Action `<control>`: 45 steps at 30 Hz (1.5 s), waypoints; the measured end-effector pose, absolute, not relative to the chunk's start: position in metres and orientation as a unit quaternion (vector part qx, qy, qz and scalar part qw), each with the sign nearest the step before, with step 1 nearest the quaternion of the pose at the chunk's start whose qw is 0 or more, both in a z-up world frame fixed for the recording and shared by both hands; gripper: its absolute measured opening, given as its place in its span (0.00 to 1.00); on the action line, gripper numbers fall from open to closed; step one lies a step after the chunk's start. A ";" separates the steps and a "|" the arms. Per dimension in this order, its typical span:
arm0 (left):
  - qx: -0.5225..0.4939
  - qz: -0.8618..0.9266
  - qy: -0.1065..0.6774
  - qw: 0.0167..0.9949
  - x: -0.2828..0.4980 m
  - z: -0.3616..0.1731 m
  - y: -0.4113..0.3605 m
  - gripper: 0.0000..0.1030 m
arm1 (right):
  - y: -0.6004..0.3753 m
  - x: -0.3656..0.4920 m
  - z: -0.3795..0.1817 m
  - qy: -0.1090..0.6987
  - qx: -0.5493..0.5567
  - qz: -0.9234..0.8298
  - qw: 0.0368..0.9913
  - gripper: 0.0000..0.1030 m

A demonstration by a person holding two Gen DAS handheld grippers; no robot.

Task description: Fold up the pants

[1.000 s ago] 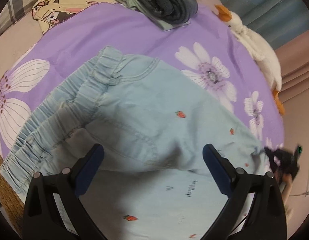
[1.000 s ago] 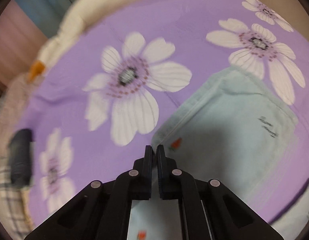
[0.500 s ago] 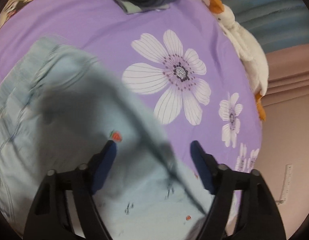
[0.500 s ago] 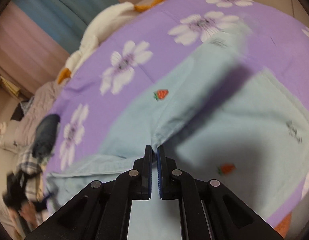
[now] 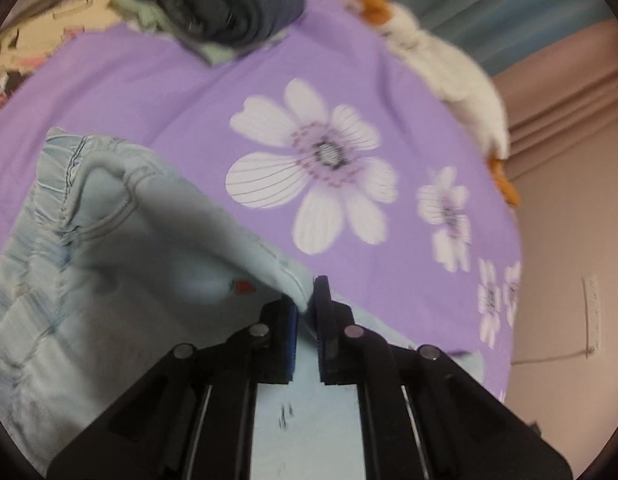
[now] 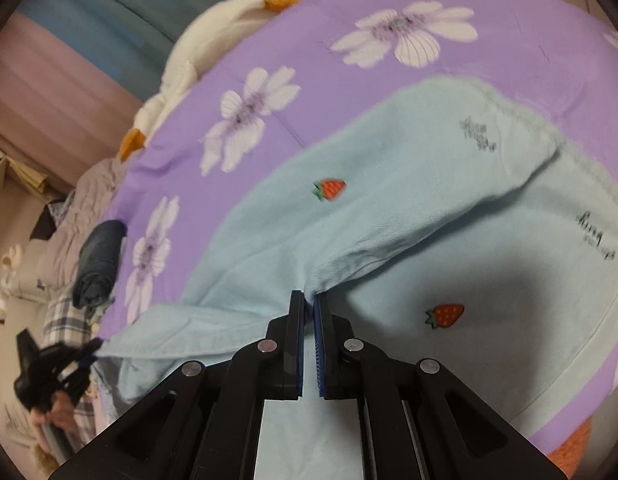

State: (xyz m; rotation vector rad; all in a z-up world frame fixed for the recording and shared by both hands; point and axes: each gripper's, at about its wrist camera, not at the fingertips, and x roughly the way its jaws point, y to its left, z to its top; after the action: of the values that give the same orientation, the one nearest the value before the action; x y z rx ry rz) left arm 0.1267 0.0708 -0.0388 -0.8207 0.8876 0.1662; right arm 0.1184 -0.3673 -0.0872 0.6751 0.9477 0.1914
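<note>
Since a moment ago the left gripper [image 5: 305, 300] clamped the pants [image 5: 121, 280]; right gripper [image 6: 308, 306] jaws stay pinching them

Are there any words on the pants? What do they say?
Dark writing near the hem of the pants, upper leg: too blurred to read.
Cursive writing on the lower leg: letters show, but I cannot make out the word.
Small dark marks between the left tool's arms: too blurred.
No other writing shows.

Black tongs [image 5: 305, 300] [image 6: 308, 304] bear blue pads [image 6: 317, 344] and silver round rivets [image 6: 267, 345].
</note>
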 end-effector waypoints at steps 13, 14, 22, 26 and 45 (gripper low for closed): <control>-0.391 0.041 0.464 0.794 -0.013 -0.090 0.021 0.07 | -0.385 0.063 -0.101 0.473 0.299 0.052 0.827 0.05; -0.396 0.045 0.479 0.782 -0.015 -0.102 0.019 0.07 | -0.385 0.061 -0.110 0.483 0.297 0.046 0.822 0.05; -0.417 0.059 0.479 0.770 -0.023 -0.123 0.026 0.24 | -0.384 0.063 -0.124 0.495 0.293 0.035 0.817 0.05; -0.400 0.106 0.452 0.790 -0.030 -0.108 0.044 0.37 | -0.388 0.062 -0.126 0.494 0.306 0.037 0.813 0.05; -0.426 0.180 0.400 0.791 -0.042 -0.115 0.112 0.11 | -0.478 0.090 -0.125 0.436 0.387 -0.061 0.810 0.27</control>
State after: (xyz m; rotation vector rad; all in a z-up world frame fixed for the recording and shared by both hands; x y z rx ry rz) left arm -0.0422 0.1124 -0.1152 -0.9167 0.8617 0.3867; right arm 0.0901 -0.4785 -0.1248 0.8262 0.9327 -0.1304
